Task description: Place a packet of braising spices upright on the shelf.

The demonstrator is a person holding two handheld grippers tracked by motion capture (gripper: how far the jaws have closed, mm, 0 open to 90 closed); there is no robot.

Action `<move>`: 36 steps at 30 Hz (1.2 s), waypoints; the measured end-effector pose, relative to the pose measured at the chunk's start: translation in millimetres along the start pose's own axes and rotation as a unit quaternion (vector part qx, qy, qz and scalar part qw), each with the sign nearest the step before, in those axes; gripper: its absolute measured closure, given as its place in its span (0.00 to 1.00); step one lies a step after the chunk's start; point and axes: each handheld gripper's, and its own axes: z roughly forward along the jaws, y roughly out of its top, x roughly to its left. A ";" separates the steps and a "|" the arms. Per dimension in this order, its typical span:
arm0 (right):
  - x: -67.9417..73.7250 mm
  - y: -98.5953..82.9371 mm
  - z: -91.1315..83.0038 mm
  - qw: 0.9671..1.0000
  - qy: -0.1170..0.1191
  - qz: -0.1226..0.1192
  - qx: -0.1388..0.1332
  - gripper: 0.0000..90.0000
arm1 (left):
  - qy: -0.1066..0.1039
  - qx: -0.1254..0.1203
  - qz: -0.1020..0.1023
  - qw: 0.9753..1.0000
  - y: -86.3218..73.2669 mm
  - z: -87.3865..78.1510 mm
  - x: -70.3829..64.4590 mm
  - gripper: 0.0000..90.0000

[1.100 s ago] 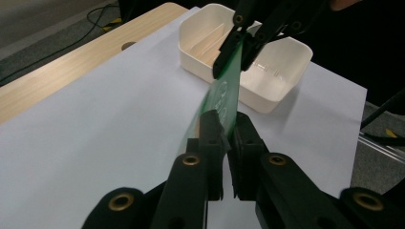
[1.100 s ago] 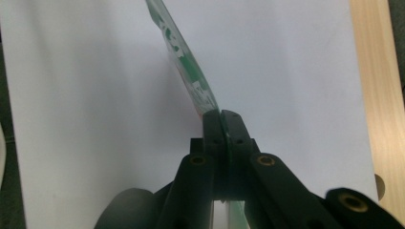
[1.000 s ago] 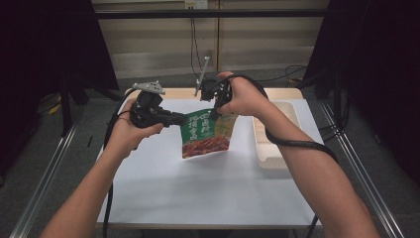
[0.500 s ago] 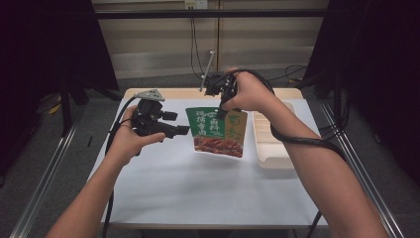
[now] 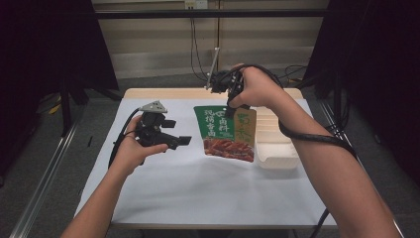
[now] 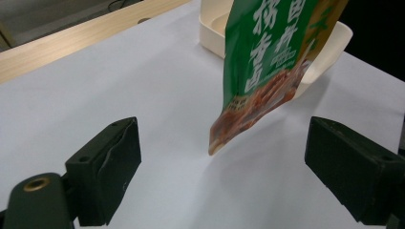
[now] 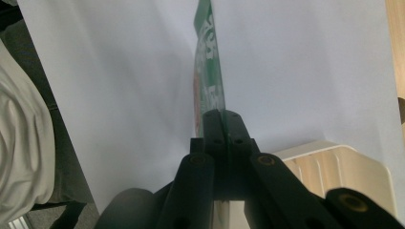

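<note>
Green pouch (image 5: 227,133) hangs clamped in right claw (image 5: 232,103).

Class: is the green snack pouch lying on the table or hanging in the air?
Hanging: the right gripper pinches the pouch by its top edge, its bottom clear of the table.

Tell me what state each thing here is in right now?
Green snack pouch: hanging upright above the table, pinched at its top edge.
Right gripper: shut on the pouch.
Left gripper: open, holding nothing.
Cream tray: resting on the table.
</note>
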 end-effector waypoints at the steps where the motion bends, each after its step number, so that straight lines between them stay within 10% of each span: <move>1: -0.6 -0.8 -1.6 1.000 -0.001 -0.001 0.001 1.00 | 0.001 0.005 0.001 1.000 -1.7 0.3 0.6 0.13; 36: -21.2 -21.9 -34.5 0.999 -0.012 0.040 -0.011 1.00 | 0.037 0.016 -0.033 0.999 -39.1 2.3 19.8 0.07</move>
